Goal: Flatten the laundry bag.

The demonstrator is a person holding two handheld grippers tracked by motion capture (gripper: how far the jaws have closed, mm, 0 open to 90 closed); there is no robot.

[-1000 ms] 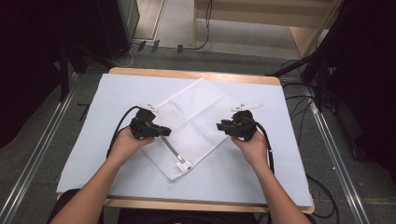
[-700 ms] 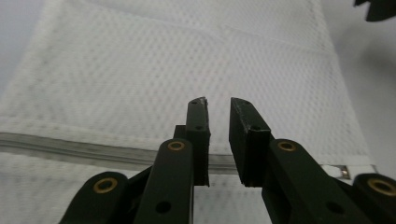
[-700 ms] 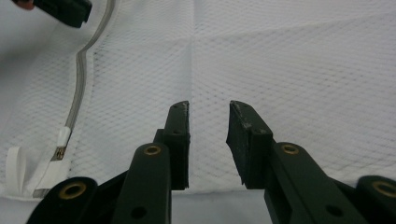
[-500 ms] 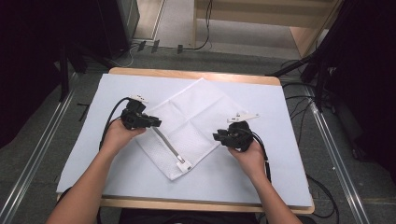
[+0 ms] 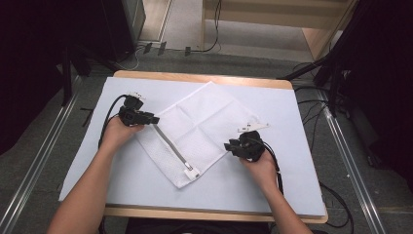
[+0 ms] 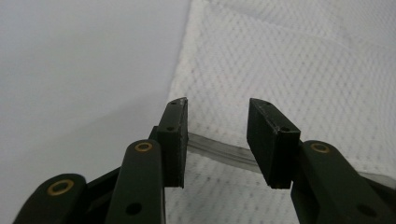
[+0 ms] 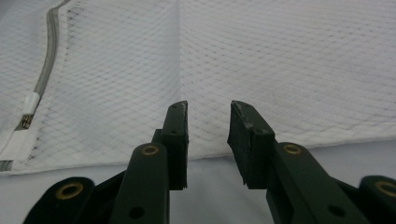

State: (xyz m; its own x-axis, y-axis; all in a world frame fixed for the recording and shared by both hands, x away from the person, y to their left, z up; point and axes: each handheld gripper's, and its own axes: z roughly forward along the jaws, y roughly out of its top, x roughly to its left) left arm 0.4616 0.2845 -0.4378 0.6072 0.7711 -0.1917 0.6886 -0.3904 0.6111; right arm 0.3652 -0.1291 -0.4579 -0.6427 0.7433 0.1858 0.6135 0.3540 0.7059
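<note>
A white mesh laundry bag (image 5: 204, 122) lies flat, turned like a diamond, on the pale mat (image 5: 272, 190). Its grey zipper (image 5: 170, 146) runs along the near left edge to a white end tab (image 5: 191, 171). My left gripper (image 5: 152, 119) sits at the bag's left corner. Its jaws have just been opening and stand apart over the zipper (image 6: 219, 151) without pressing it. My right gripper (image 5: 230, 146) is at the bag's right corner, open, with the mesh edge (image 7: 280, 60) ahead of the gap. The zipper (image 7: 46, 60) shows far left there.
The mat covers a wooden table (image 5: 195, 77) whose edge shows at the back and front. Cables (image 5: 311, 122) trail off the right side. Metal floor rails (image 5: 44, 165) run along both sides, and dark equipment (image 5: 73, 34) stands at the back left.
My left hand moved left and away along the zipper to the bag's left corner. My right hand moved slightly nearer to the person, at the bag's right corner. The bag lies as before.
</note>
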